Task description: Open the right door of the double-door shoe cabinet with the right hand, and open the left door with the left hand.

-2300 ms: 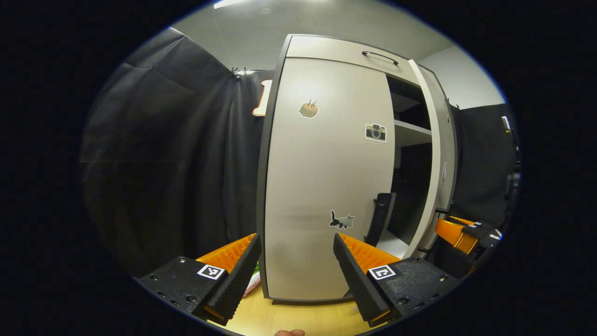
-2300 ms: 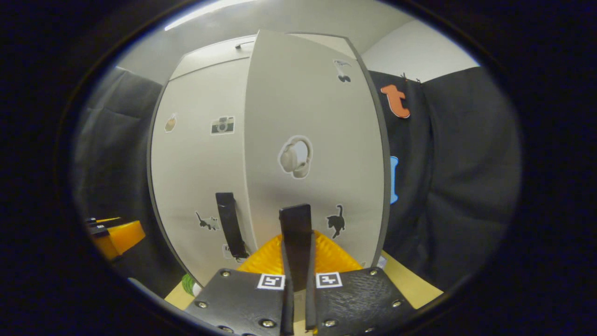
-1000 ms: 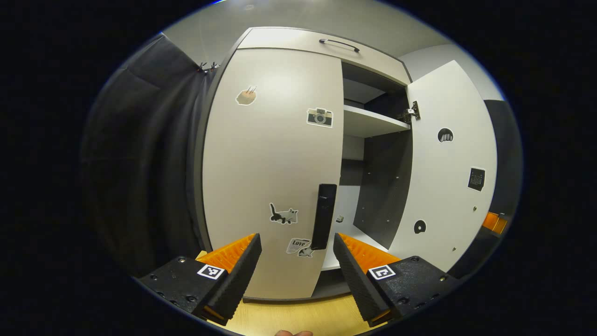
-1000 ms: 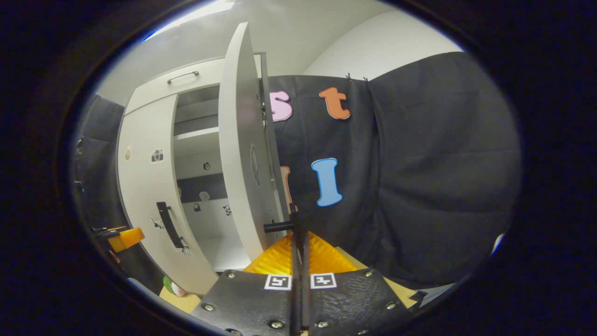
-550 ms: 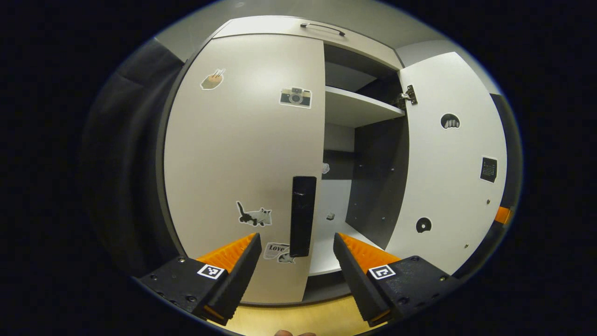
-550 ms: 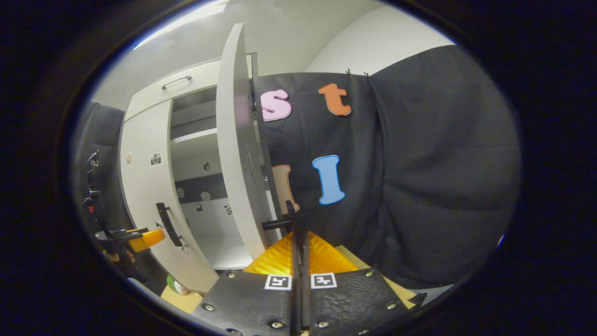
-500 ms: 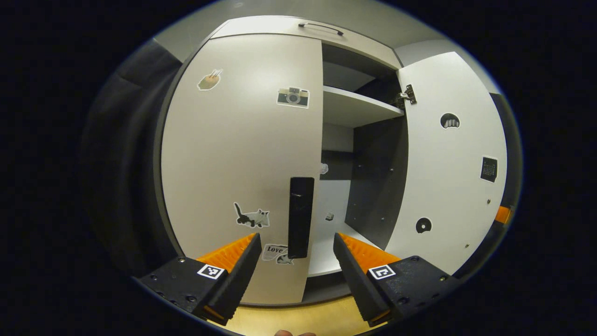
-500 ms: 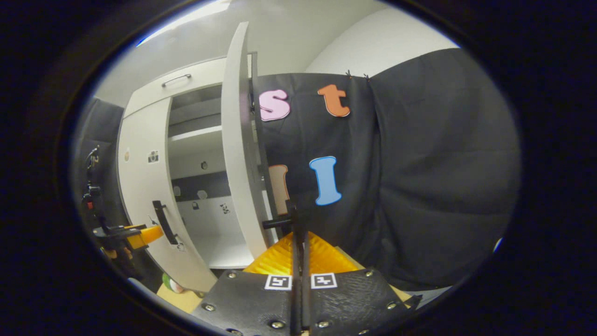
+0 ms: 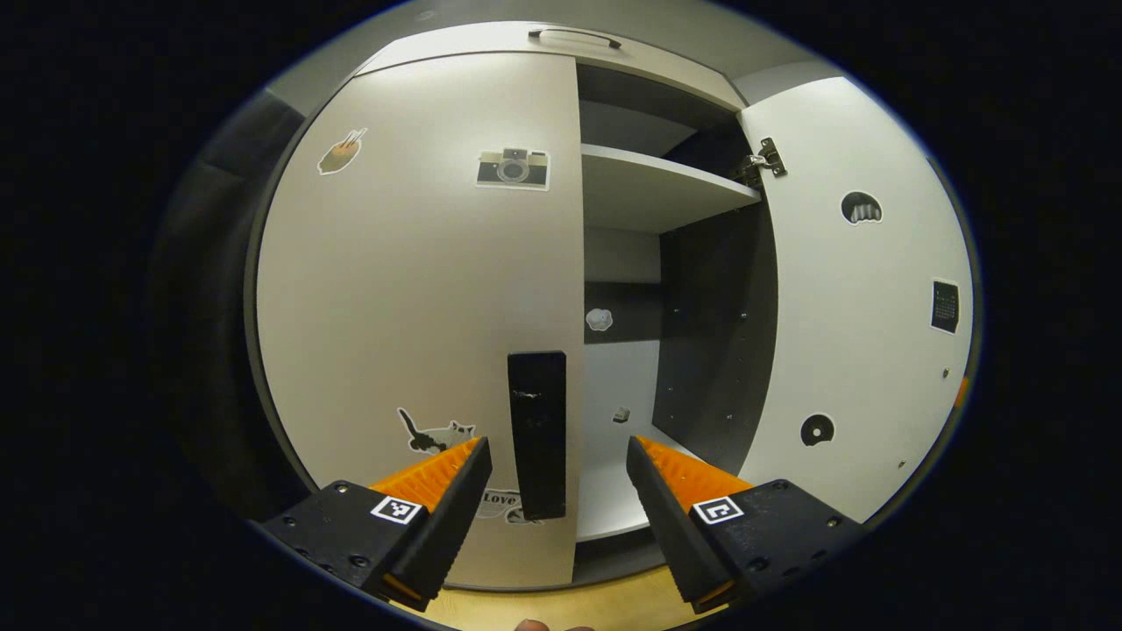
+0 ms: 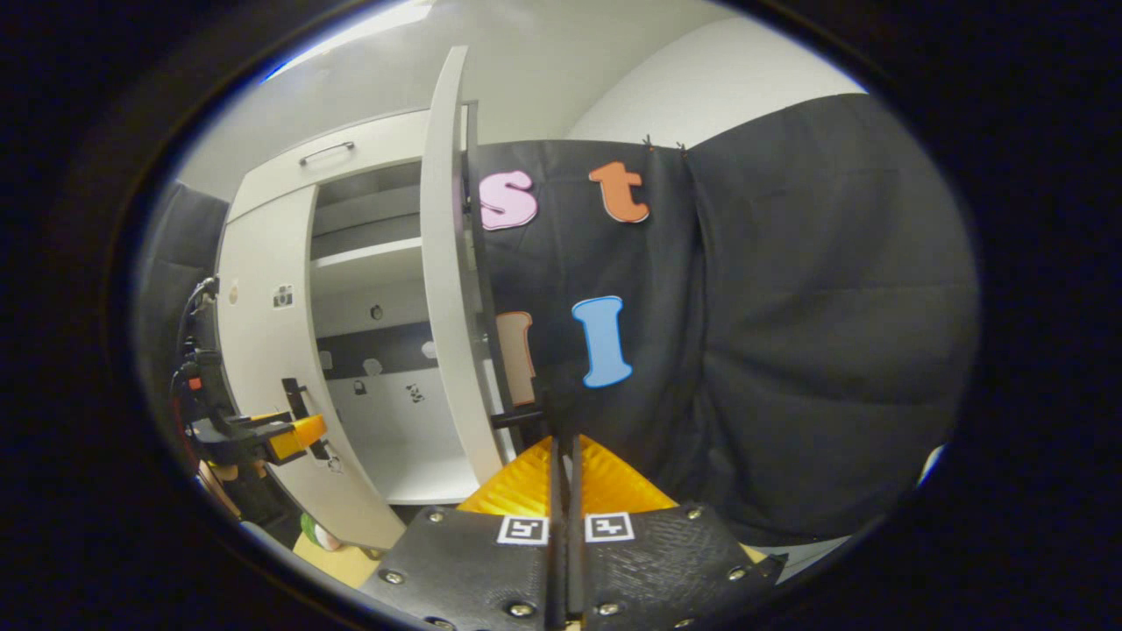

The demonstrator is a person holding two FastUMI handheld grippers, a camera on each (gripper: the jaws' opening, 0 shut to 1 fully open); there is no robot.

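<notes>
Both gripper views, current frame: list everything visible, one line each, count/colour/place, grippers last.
cabinet: 1, pale grey, dark inside, straight ahead.
left door: 1, pale grey, closed.
left handle: 1, black, upright at the left door's right edge, between the left hand-held gripper's fingers but not gripped.
right door: 1, white inner face, swung open.
right handle: 1, black, on the right door, at the right hand-held gripper's tips.
shelf: 1, pale, upper cabinet.
drawer handle: 1, dark, cabinet top.
stickers: several, mixed, on both doors and the back panel.
floor: wood, bottom.
left hand-held gripper: 1, black and orange, open.
right hand-held gripper: 1, black and orange, shut on right handle.
</notes>
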